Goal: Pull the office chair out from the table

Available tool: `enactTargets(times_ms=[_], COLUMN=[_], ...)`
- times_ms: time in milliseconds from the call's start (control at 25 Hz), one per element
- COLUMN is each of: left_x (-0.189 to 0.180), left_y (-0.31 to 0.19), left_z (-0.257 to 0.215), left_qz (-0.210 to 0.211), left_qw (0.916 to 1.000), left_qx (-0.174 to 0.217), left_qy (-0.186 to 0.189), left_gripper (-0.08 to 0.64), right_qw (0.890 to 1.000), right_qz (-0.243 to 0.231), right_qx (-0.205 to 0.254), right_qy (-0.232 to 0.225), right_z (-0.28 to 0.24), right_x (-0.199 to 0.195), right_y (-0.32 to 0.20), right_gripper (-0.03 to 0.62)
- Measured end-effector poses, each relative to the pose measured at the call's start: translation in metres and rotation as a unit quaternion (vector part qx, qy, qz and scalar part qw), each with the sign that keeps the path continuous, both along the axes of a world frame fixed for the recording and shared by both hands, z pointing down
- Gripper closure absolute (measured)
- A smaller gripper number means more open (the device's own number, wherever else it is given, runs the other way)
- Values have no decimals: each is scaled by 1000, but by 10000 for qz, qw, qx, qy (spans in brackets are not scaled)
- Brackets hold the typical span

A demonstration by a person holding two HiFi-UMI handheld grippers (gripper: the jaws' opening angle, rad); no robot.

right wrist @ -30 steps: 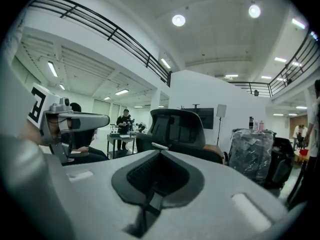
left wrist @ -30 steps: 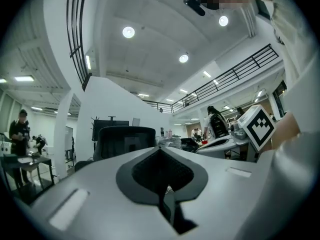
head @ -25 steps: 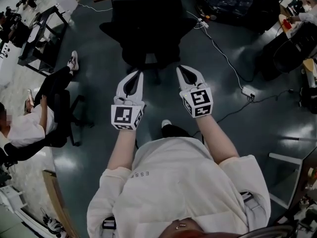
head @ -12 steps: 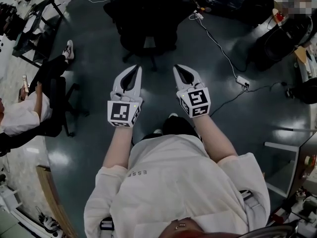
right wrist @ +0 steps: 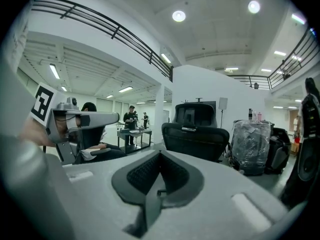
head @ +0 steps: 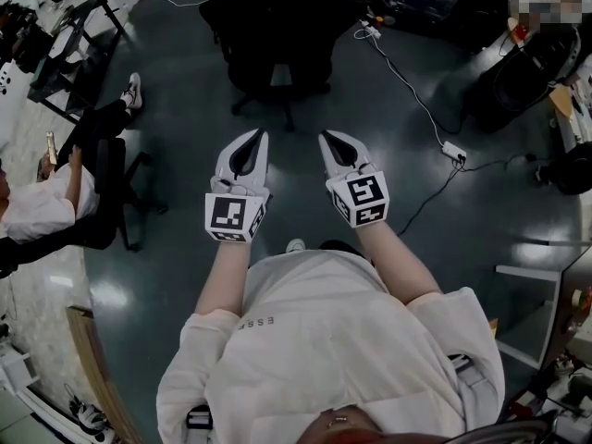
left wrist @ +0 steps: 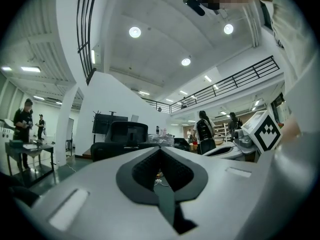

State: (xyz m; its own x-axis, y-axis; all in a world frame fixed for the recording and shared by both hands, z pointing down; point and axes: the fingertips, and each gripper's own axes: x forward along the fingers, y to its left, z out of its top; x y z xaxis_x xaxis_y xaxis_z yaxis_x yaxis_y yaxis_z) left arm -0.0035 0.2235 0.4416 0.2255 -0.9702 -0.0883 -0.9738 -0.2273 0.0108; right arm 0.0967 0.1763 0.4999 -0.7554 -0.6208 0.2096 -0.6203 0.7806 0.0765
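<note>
Head view: office chair (head: 276, 40) now farther from left gripper (head: 262, 135) and right gripper (head: 324, 138).

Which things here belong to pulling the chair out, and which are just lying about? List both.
Job in hand:
black high-backed office chair
left gripper, shut, empty
right gripper, shut, empty

Lying about:
white power strip with its cable on the floor
plastic-wrapped bundle
seated person in a white top

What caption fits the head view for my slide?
Left hand-held gripper and right hand-held gripper, both shut and empty, point at the black office chair ahead.
</note>
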Motion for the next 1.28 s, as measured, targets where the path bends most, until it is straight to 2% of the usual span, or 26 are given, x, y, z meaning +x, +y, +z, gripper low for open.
enactTargets(times_ms=[520, 800, 1280], left_x=[18, 31, 25], left_y=[3, 2, 5], left_z=[5, 1, 7], left_qz=[56, 273, 280], left_qw=[10000, 9996, 9996], left_qx=[-31, 64, 44], left_qy=[-51, -67, -62], left_gripper=[541, 543, 543], right_qw=[9999, 9999, 10000], right_qz=[37, 61, -21], right_qx=[77, 96, 54], right_qy=[-84, -87, 6], right_z=[-3, -5, 5], right_x=[17, 23, 20], right_y=[5, 2, 6], right_gripper=[601, 601, 601])
